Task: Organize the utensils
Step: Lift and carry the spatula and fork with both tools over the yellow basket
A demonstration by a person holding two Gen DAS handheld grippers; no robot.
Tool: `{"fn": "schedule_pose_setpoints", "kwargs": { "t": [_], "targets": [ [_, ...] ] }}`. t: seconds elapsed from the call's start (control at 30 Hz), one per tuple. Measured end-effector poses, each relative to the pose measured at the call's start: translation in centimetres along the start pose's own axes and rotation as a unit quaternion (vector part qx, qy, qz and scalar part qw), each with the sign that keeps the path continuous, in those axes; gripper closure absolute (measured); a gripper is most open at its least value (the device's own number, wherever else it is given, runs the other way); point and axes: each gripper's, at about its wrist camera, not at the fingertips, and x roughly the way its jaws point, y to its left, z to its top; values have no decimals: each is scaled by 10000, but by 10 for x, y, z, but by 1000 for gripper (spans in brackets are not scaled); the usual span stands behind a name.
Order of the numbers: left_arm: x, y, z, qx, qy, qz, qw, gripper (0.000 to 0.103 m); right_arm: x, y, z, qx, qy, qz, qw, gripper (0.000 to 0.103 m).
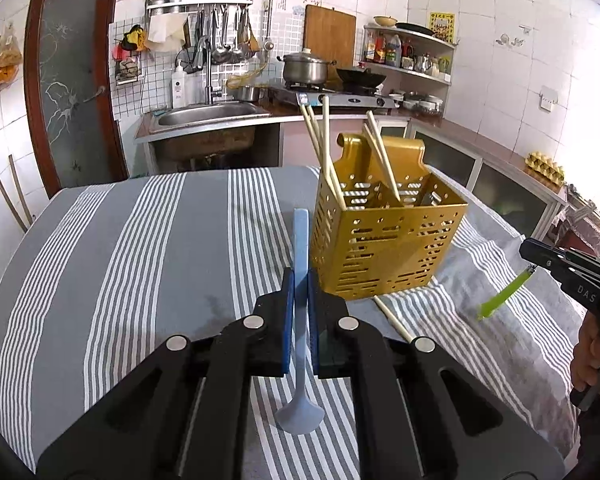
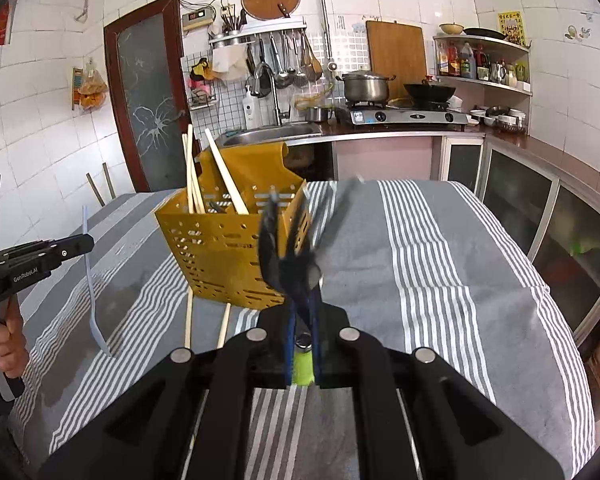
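A gold perforated utensil caddy (image 1: 384, 240) stands on the striped tablecloth with several chopsticks (image 1: 320, 148) upright in it; it also shows in the right wrist view (image 2: 228, 248). My left gripper (image 1: 300, 276) is shut on a light blue spoon (image 1: 300, 320), handle pointing forward, just left of the caddy. My right gripper (image 2: 302, 312) is shut on a green-handled utensil (image 2: 303, 364) whose dark metal head (image 2: 276, 252) sticks up in front of the caddy, blurred. The green handle (image 1: 504, 294) shows in the left wrist view.
Loose chopsticks (image 2: 188, 320) lie on the cloth (image 2: 440, 280) under the caddy's front; one shows in the left wrist view (image 1: 394, 320). Behind the table are a sink (image 1: 208, 114), a stove with a pot (image 1: 304, 68) and wok, and shelves.
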Motion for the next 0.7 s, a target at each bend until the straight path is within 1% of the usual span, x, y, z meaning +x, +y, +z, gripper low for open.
{"fn": "schedule_pose_setpoints", "kwargs": {
  "t": [0.1,0.2,0.7],
  "targets": [
    [-3,-2,2,6,-65,12,10000,98,-4,0,3,-2,-72,7,10000,97],
    [-7,-3,5,4,-124,6,9999,98,-8,0,5,-4,-145,9,9999,100],
    [-24,-2,21,-20,-465,-82,9989,98,-27,8,22,-141,-419,47,9990,101]
  ]
}}
